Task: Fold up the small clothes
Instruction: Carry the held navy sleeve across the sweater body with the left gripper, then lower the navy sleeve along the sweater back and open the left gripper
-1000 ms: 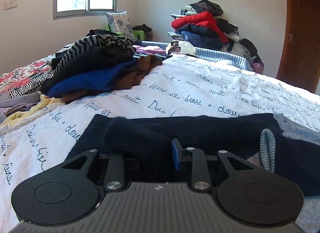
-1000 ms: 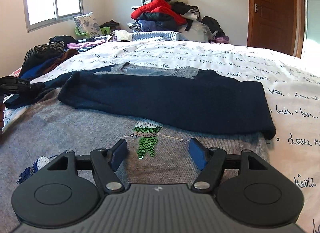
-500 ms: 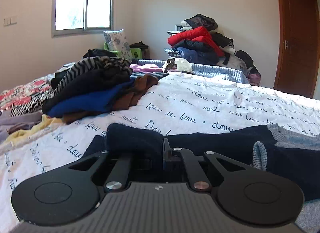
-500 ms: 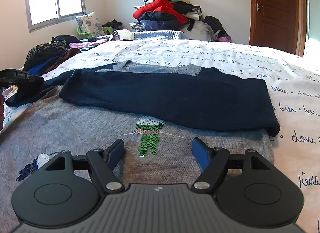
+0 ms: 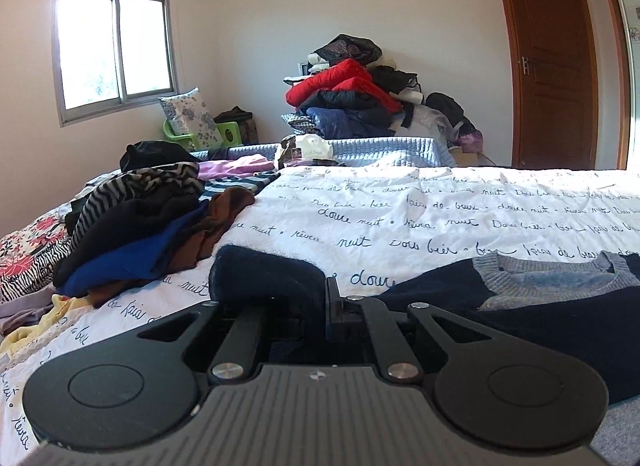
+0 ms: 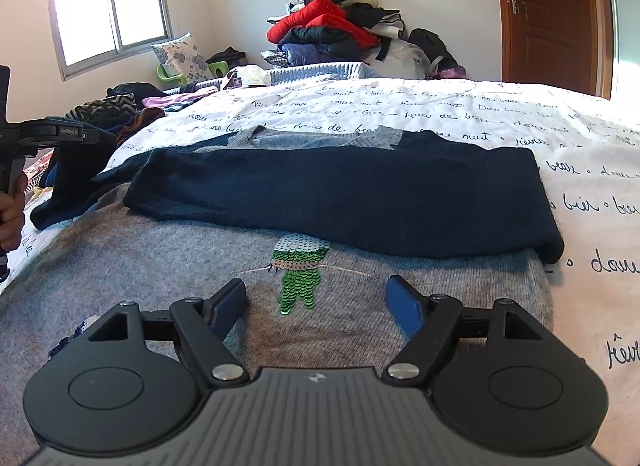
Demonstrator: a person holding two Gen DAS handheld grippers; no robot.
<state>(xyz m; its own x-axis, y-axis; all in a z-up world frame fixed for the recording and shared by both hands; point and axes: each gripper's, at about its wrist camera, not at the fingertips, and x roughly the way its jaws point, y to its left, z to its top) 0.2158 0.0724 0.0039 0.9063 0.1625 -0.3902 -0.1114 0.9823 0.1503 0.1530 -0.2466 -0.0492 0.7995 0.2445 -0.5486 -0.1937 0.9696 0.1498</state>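
**One sleeve folded, the other just picked up**

The sweater (image 6: 280, 266) lies flat on the bed (image 6: 520, 125), filling the frame's middle, one navy sleeve (image 6: 340, 201) already across its chest. At left, the left hand-held gripper (image 5: 326, 306) is clamped on the other sleeve (image 5: 268, 278). The right hand-held gripper (image 6: 316, 302), having just widened, holds nothing. Body folds remain.

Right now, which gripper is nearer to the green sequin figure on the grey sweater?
Right. The right gripper hovers open just over the green sequin figure. The left gripper is off at the sweater's side, shut on the navy sleeve.
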